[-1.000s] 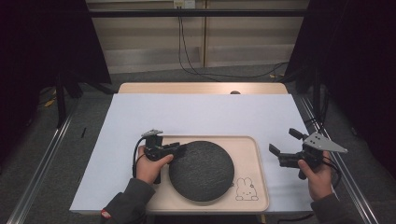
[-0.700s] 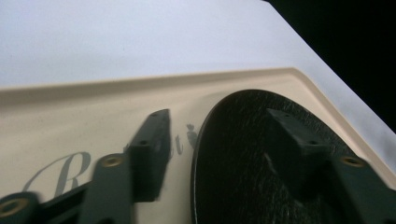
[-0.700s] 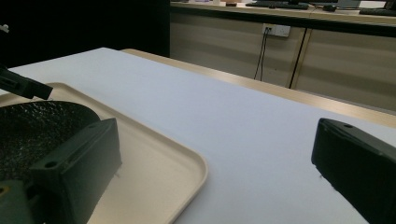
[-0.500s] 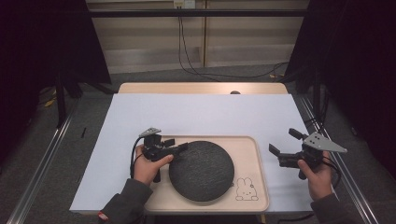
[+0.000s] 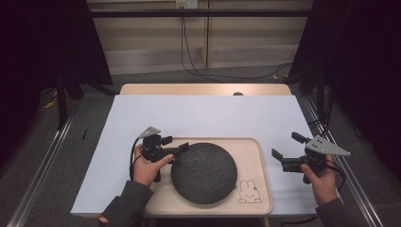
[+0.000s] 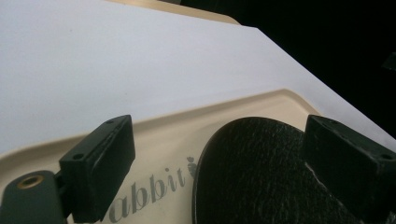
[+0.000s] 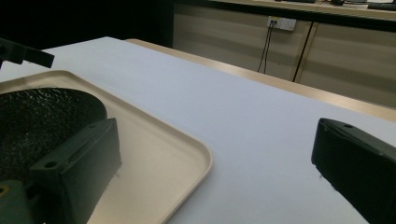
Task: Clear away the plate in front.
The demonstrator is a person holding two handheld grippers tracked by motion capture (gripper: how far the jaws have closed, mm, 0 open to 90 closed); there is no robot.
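One dark round plate (image 5: 204,172) with a rough, pebbled face. One beige tray (image 5: 257,153) with rounded corners and a raised rim. One rabbit drawing (image 5: 248,191) is printed on the tray near its front right corner, and one printed word (image 6: 154,189), of which the letters "abbit" can be read in the left gripper view. One white sheet (image 5: 203,116) covers most of the one wooden surface (image 5: 203,89). Two grippers: the left gripper (image 5: 176,145) and the right gripper (image 5: 287,146), each with two black jaws, four jaws in all. Two hands (image 5: 147,166) hold them, one gripper apiece. Two grey three-cornered plates (image 5: 329,146), one on top of each gripper.
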